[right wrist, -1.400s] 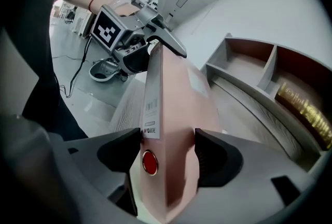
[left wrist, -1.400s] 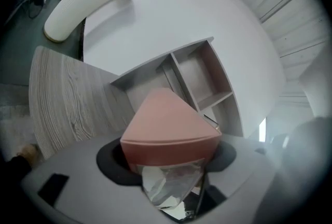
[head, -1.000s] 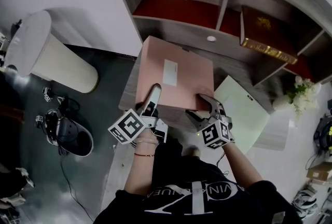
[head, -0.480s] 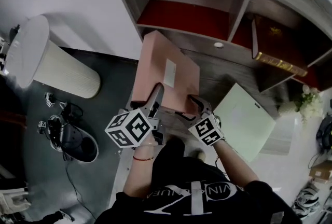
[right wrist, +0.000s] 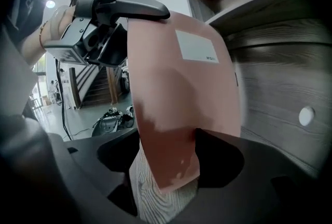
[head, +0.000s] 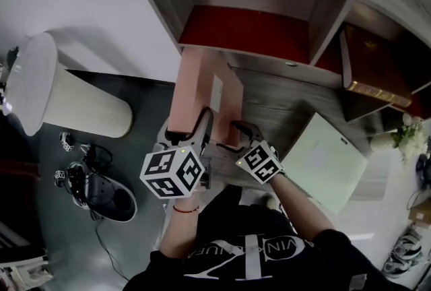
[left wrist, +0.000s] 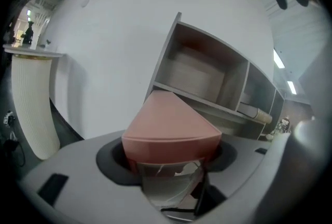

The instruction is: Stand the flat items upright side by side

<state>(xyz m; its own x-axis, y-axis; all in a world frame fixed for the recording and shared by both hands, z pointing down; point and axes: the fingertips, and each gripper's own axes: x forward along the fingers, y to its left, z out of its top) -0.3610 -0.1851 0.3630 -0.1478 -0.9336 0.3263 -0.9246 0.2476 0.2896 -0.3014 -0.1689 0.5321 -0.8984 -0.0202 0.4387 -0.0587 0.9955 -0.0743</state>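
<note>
A flat pink box [head: 202,91] with a white label stands tilted on its long edge at the left end of the grey wooden table [head: 283,108]. My left gripper [head: 202,124] is shut on its near left corner, which fills the jaws in the left gripper view [left wrist: 168,129]. My right gripper [head: 237,133] is shut on the near lower edge of the pink box [right wrist: 181,98]; its jaws have just closed a little on it. A pale green flat box [head: 330,162] lies flat on the table to the right. A dark red flat box [head: 374,71] leans upright in a shelf compartment.
A wooden shelf unit [head: 249,27] with a red-lined back rises behind the table. A white ribbed cylinder [head: 67,98] and shoes [head: 101,188] are on the dark floor at left. White flowers [head: 407,135] stand at the far right.
The pink box has tipped from lying flat up onto its left edge. Both grippers have moved left with it and rolled; the right one has come closer to the left.
</note>
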